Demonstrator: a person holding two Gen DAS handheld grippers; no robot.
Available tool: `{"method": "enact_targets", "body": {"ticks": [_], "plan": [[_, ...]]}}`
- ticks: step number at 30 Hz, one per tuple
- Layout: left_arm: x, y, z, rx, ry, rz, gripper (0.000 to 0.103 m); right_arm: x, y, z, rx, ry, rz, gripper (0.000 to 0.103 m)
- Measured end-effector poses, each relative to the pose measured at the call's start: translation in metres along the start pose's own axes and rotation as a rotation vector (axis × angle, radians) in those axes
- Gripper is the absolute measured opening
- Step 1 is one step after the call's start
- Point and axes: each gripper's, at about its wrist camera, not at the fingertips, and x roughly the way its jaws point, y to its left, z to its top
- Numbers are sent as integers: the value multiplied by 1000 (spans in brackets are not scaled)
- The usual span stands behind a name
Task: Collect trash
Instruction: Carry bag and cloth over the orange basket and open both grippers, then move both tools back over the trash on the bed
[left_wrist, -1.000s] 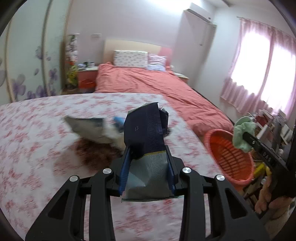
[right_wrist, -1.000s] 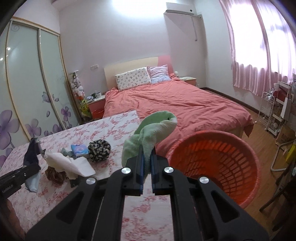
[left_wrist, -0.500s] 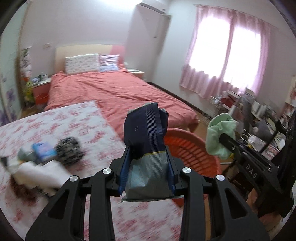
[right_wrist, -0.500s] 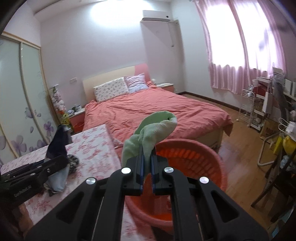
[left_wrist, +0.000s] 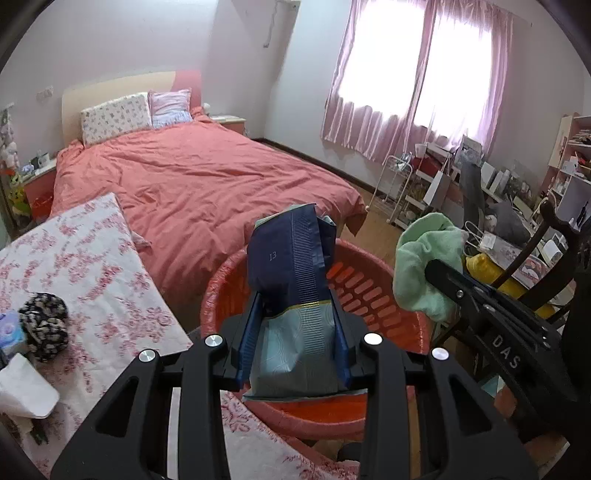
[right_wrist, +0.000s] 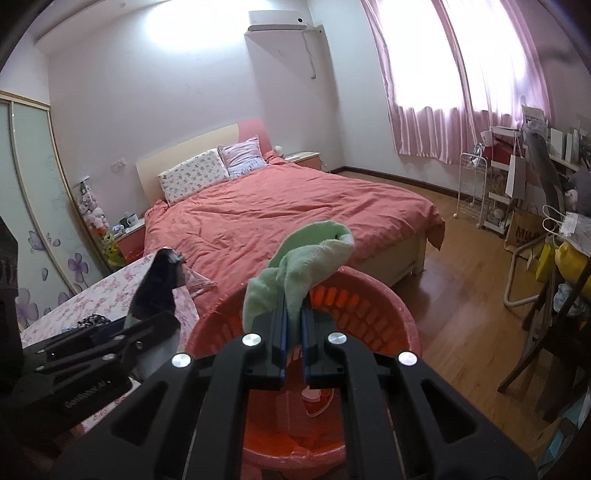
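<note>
My left gripper (left_wrist: 295, 314) is shut on a dark blue and grey foil packet (left_wrist: 291, 280) and holds it above the orange plastic basket (left_wrist: 373, 291). My right gripper (right_wrist: 293, 314) is shut on a crumpled green cloth (right_wrist: 306, 254) and holds it over the same basket (right_wrist: 369, 317). In the left wrist view the green cloth (left_wrist: 424, 266) hangs at the basket's right rim. In the right wrist view the packet (right_wrist: 159, 288) shows at the left. A black-and-white scrunched item (left_wrist: 44, 325) and white paper (left_wrist: 22, 387) lie on the floral-covered surface (left_wrist: 92, 266).
A bed with a coral cover (left_wrist: 207, 184) stands behind the basket. A wire rack and cluttered shelves (left_wrist: 498, 184) fill the right side under the pink curtains. Wooden floor (right_wrist: 461, 295) lies to the right of the basket. A dark chair (right_wrist: 546, 350) stands at the right.
Both grippers have swung right, away from the floral surface, and now hold the packet and the cloth over the basket. The basket looms larger and closer below them.
</note>
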Motion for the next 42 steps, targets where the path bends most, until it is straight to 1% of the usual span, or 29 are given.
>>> {"method": "enact_targets", "body": {"ticks": [6,8,9,11,13,14,17,18,19,22,25,30,38,42], "plan": [[11,-5,-2,-2,30,-4,35,13,-7,0,18,11,6,8],[16,-6,-3,2,42,1,36,19,-10,0,27,15,13,10],[18,-8,-4,3,48,2,39,21,-11,1,32,16,17,15],[23,-8,-6,4,62,15,56,27,-17,2,47,21,19,18],[25,-8,-8,3,69,27,59,33,-21,2,66,33,26,26],[26,-7,-9,1,74,31,60,36,-24,1,77,42,25,28],[27,0,-12,-12,91,61,62,36,-28,-1,81,47,7,38],[25,4,-14,-18,92,76,62,33,-26,-3,77,43,0,44],[23,8,-15,-23,92,85,63,31,-25,-5,68,37,-11,48],[16,17,-18,-41,91,123,67,27,-20,-5,49,36,-31,51],[7,24,-21,-48,91,153,67,25,-16,-5,41,42,-28,51],[-15,36,-30,-47,75,202,67,19,1,-7,4,51,-7,51],[-53,63,-45,-98,45,250,69,7,46,-12,-64,72,60,51],[-76,81,-57,-138,27,278,69,4,78,-18,-116,91,111,51]]}}
